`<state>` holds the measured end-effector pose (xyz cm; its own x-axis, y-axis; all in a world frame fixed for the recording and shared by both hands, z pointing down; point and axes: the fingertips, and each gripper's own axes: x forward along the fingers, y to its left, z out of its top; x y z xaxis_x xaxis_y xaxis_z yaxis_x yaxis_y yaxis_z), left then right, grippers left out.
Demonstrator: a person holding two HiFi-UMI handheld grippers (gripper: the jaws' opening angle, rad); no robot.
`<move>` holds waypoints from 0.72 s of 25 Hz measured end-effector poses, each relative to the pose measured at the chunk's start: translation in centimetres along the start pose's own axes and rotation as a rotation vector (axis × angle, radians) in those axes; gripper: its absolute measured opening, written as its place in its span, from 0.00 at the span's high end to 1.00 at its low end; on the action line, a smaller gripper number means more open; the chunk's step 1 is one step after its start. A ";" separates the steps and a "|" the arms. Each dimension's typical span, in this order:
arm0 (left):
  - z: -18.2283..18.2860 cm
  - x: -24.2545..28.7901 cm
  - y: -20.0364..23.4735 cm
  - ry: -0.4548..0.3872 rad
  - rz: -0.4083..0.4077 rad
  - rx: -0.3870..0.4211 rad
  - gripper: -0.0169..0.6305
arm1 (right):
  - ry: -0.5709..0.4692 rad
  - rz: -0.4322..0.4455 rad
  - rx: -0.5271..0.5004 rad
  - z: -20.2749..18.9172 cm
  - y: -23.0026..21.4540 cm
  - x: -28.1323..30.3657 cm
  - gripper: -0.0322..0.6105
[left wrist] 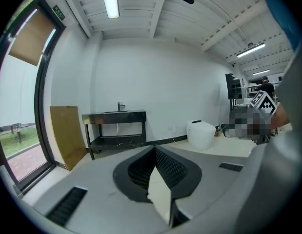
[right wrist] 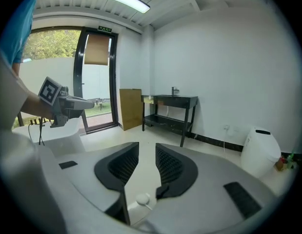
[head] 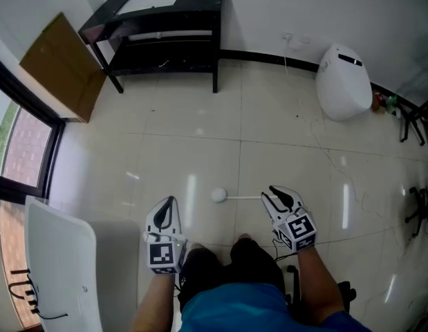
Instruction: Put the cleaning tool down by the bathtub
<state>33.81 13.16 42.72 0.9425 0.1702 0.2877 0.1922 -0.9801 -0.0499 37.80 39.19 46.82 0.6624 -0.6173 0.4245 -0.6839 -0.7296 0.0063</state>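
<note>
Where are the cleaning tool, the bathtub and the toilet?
cleaning tool (head: 219, 195): head view, on its round white head.
bathtub (head: 61, 254): head view, on its white side.
toilet (head: 343, 81): head view, on its white lid.

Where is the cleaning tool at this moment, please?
In the head view the cleaning tool is low at centre, its round white head between the left tool and right tool, its thin handle running to the right tool's open jaws.
</note>
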 end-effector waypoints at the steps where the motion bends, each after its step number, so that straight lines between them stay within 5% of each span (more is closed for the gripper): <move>1: -1.6 0.6 0.6 0.006 0.005 -0.002 0.97 | 0.009 0.006 -0.004 -1.1 0.1 1.2 0.74; 18: -29.5 10.1 5.8 0.020 0.152 -0.072 0.97 | 0.175 0.124 -0.114 -28.4 -0.4 20.0 0.73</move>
<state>36.40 6.18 73.58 0.9533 0.0184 0.3015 0.0275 -0.9993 -0.0260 42.63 35.49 81.08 0.5146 -0.6323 0.5791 -0.7936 -0.6070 0.0424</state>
